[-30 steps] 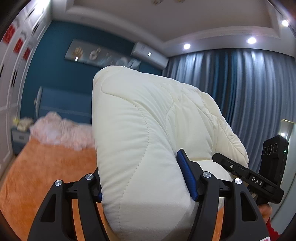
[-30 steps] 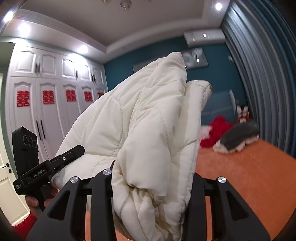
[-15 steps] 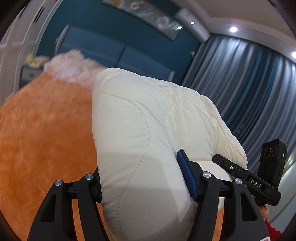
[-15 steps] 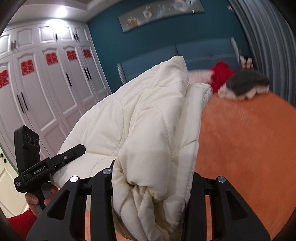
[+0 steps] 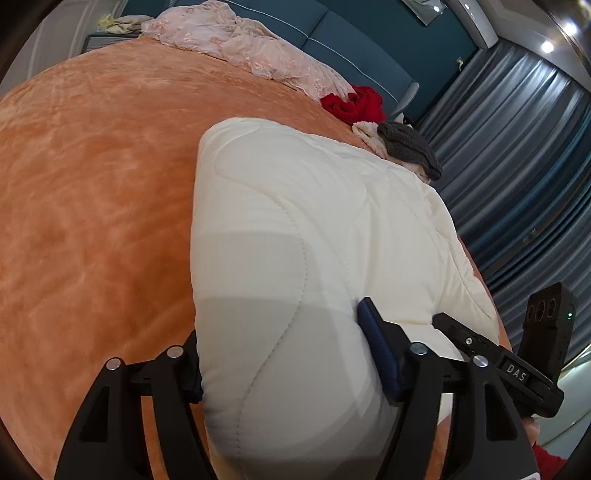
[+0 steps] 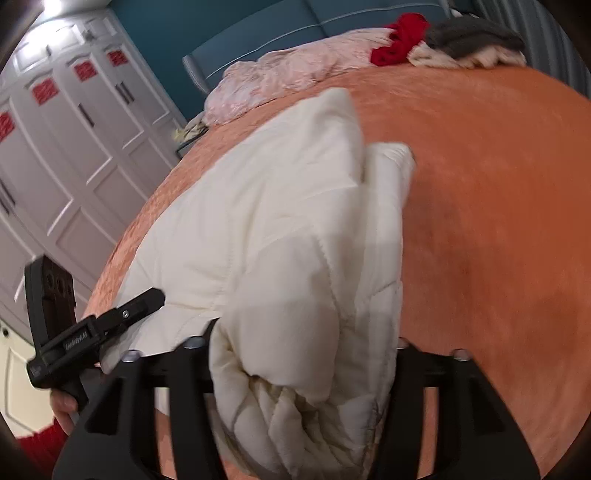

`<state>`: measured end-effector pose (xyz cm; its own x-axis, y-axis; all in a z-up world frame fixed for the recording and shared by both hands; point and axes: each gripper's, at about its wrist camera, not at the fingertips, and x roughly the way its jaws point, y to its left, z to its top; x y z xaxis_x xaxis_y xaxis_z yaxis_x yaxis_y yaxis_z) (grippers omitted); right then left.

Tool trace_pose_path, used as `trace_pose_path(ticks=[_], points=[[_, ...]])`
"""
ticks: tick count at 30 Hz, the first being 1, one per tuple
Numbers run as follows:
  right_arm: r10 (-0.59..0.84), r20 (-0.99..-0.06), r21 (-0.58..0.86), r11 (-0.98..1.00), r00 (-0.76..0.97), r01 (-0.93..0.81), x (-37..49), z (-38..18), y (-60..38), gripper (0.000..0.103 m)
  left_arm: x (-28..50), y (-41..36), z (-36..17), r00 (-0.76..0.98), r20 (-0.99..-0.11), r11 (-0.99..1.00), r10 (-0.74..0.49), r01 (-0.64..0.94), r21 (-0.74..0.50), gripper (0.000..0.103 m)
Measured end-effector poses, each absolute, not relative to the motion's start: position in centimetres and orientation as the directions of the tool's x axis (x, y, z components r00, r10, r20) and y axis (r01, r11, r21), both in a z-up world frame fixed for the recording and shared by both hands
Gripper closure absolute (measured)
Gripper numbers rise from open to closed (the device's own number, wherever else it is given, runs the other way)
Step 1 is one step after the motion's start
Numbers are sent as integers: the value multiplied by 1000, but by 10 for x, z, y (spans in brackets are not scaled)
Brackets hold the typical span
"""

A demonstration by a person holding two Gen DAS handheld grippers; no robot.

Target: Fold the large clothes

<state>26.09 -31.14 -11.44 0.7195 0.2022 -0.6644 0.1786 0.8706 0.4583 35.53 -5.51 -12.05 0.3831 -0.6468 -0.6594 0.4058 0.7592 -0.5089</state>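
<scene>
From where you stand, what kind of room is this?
Most likely a bedroom. A wide bed under an orange bedspread fills the view, a blue padded headboard stands at its far end, and tall white wardrobe doors line one wall. Grey curtains hang along the other side.

Cream quilted coat [image 5: 317, 236], puffy, stitched in curved and diamond lines. Bunched into a thick folded bundle, lying across the orange bed cover [image 5: 92, 192] near its close edge. In the left wrist view one rounded padded end bulges up close, smooth face on top, the rest running off to the right. In the right wrist view [image 6: 288, 229] the other end shows stacked layers: a wide panel on the left, a narrower folded strip on the right with a squared tip pointing up the bed, and crumpled ribbed folds at the bottom.
</scene>
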Motion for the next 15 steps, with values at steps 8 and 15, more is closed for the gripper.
trace_pose_path(ticks=[8, 15], points=[[177, -673, 443, 874, 718, 200, 198, -79, -343, 35, 337, -22, -80, 425, -681, 799, -597, 393, -455, 34], [5, -593, 288, 935, 805, 206, 210, 5, -343, 87, 329, -48, 11, 690, -643, 917, -332, 395, -50, 38]])
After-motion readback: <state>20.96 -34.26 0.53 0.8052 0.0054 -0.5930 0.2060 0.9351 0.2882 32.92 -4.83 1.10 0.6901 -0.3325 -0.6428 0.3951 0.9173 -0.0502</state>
